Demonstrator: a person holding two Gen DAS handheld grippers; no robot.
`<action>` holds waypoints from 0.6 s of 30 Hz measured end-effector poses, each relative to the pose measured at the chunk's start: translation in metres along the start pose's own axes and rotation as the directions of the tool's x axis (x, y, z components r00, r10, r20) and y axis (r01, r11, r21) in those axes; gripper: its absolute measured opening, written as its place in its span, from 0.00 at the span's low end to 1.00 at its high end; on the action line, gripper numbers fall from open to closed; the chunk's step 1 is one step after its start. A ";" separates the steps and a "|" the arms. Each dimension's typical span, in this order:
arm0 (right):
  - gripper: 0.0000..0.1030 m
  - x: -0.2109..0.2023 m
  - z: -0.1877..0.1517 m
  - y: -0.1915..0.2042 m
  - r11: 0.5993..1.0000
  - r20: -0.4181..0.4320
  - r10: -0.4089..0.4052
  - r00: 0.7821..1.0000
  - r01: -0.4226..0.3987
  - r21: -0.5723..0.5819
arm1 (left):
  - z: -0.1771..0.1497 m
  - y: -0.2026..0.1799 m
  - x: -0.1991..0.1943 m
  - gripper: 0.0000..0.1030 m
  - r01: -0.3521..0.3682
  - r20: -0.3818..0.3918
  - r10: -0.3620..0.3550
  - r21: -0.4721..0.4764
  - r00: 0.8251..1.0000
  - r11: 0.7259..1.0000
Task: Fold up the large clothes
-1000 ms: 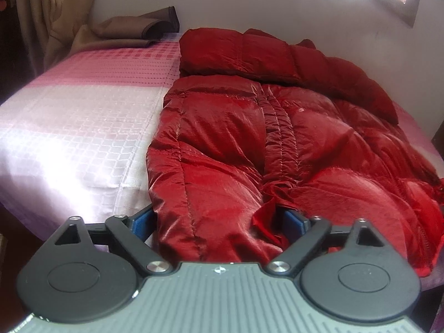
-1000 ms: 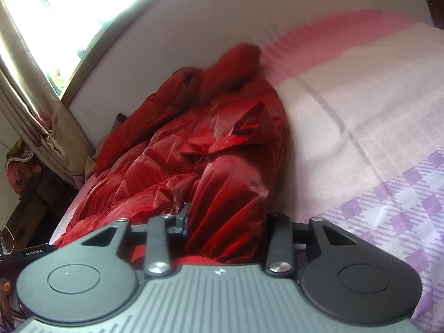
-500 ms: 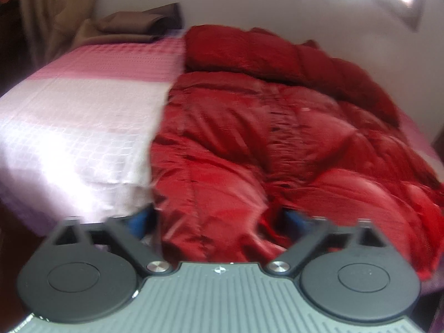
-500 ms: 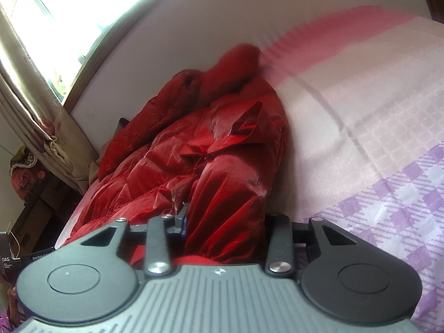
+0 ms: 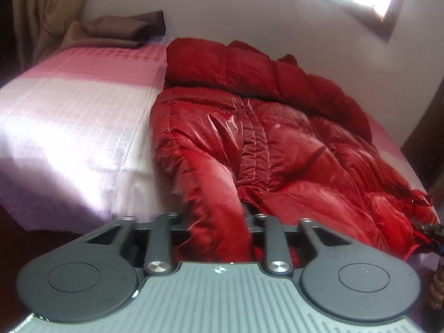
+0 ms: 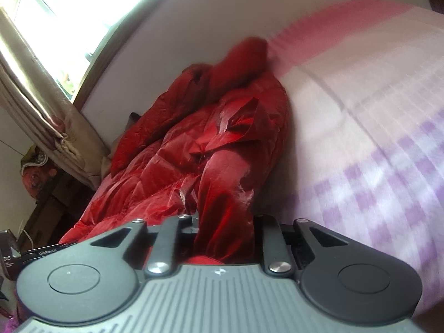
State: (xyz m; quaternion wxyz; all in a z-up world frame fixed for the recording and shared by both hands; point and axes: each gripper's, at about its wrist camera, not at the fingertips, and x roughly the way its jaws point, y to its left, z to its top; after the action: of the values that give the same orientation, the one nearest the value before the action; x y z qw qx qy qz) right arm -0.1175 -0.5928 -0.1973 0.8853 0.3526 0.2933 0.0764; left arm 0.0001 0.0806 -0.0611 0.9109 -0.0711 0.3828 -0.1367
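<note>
Left gripper (image 5: pixel 217 238), at 6 o'clock: jaws closing on a bunched edge of the red puffer jacket (image 5: pixel 277 144), fabric between them. Right gripper (image 6: pixel 224 238), at 6 o'clock in its own view: jaws closing too, narrower, pinching another bunched edge. Beyond, toward 12 o'clock, jacket spread across the bed (image 5: pixel 69 127), far part rolled against the wall (image 5: pixel 249 8). Likely trouble: slick, puffy cloth sliding out of either pinch when lifted, or only one layer caught, leaving a lopsided fold.
</note>
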 end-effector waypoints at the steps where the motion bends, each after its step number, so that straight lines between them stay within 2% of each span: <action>1: 0.17 -0.004 -0.003 0.000 1.000 -0.005 -0.001 1.000 0.001 -0.001 | -0.001 0.003 0.001 0.73 0.000 -0.010 0.000 -0.008 1.000 1.000; 3: 0.18 -0.009 -0.007 0.000 1.000 -0.016 -0.002 1.000 0.002 -0.008 | -0.006 0.015 -0.001 0.95 -0.008 -0.006 0.007 -0.046 1.000 0.999; 9: 0.30 -0.011 -0.008 -0.008 0.998 -0.023 0.017 1.000 -0.016 0.062 | -0.005 0.036 0.013 0.97 0.032 -0.070 -0.040 -0.111 0.997 0.993; 11: 0.32 -0.010 -0.007 -0.008 0.998 -0.019 0.023 1.000 -0.021 0.067 | -0.009 0.036 0.018 0.81 0.061 -0.077 -0.070 -0.114 0.995 0.992; 12: 0.33 -0.009 -0.008 -0.006 0.998 -0.017 0.019 1.000 -0.018 0.056 | -0.010 0.033 0.019 0.55 0.087 -0.076 -0.095 -0.094 0.993 0.992; 13: 0.33 -0.008 -0.009 -0.005 0.999 -0.014 0.019 1.000 -0.018 0.048 | -0.008 0.027 0.018 0.46 0.094 -0.072 -0.099 -0.065 0.992 0.993; 16: 0.23 -0.005 -0.013 -0.005 0.999 -0.005 0.021 1.000 -0.021 0.035 | -0.012 0.008 0.007 0.29 0.050 -0.031 -0.049 0.010 0.998 0.999; 18: 0.17 -0.009 -0.015 -0.001 0.999 0.009 0.030 1.000 -0.030 0.012 | -0.014 0.007 -0.001 0.21 0.055 -0.001 -0.055 0.006 0.999 0.998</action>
State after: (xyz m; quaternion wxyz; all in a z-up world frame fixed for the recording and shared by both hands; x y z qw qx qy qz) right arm -0.1335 -0.5882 -0.2024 0.8833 0.3626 0.2843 0.0863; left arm -0.0093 0.0875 -0.0718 0.9069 -0.0787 0.3805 -0.1627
